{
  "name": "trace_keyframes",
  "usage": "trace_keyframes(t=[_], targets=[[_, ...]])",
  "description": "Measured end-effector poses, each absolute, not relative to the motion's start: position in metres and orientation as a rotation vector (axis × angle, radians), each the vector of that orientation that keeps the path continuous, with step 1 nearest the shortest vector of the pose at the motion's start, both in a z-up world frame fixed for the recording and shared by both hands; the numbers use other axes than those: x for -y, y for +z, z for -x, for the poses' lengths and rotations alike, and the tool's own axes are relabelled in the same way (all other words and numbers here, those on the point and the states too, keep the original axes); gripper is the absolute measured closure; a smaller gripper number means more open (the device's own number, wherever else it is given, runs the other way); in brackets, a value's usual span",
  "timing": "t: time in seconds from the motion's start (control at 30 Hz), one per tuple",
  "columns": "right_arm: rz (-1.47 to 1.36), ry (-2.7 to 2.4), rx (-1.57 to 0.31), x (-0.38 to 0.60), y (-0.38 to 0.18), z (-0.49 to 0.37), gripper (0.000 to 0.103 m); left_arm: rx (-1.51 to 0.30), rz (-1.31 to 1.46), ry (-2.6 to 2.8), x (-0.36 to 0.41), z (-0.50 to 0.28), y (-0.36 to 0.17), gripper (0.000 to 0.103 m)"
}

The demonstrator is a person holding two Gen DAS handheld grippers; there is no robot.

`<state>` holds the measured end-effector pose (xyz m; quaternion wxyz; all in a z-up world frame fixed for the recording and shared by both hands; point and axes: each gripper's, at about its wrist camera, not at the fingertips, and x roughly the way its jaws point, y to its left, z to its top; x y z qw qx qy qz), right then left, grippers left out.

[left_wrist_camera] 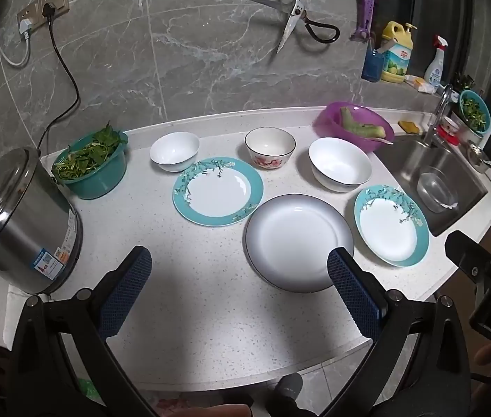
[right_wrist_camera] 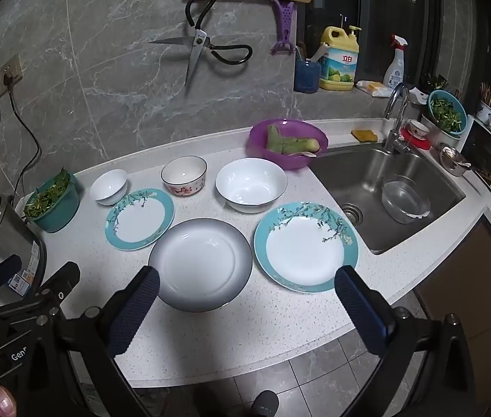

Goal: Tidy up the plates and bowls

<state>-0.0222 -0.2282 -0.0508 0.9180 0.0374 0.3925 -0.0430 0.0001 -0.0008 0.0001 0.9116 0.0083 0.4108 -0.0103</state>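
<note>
On the white counter [left_wrist_camera: 193, 295] lie a grey-rimmed white plate [left_wrist_camera: 299, 243] [right_wrist_camera: 200, 266], a left teal floral plate [left_wrist_camera: 217, 191] [right_wrist_camera: 139, 219] and a right teal floral plate [left_wrist_camera: 391, 226] [right_wrist_camera: 306, 246]. Behind them stand a small white bowl [left_wrist_camera: 175, 151] [right_wrist_camera: 109, 186], a pink-flowered bowl [left_wrist_camera: 269, 153] [right_wrist_camera: 183, 175] and a large white bowl [left_wrist_camera: 340, 169] [right_wrist_camera: 250, 185]. My left gripper [left_wrist_camera: 240, 260] is open and empty, hovering at the counter's front. My right gripper [right_wrist_camera: 245, 278] is open and empty above the front edge, between the grey plate and the right teal plate.
A steel rice cooker [left_wrist_camera: 19, 229] and a teal colander of greens [left_wrist_camera: 91, 165] stand at the left. A purple basin [left_wrist_camera: 355, 130] sits by the sink [right_wrist_camera: 394, 194], which holds a clear bowl [right_wrist_camera: 406, 198]. Scissors [right_wrist_camera: 198, 48] hang on the wall.
</note>
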Motion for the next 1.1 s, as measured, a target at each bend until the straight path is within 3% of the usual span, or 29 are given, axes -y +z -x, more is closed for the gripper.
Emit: trace_keyframes(t=[1.1], targets=[[-0.053,-0.082,-0.822,0.222,-0.053,0.013,0.0,-0.86,-0.028,-0.012,-0.008,-0.01,-0.011,0.0]])
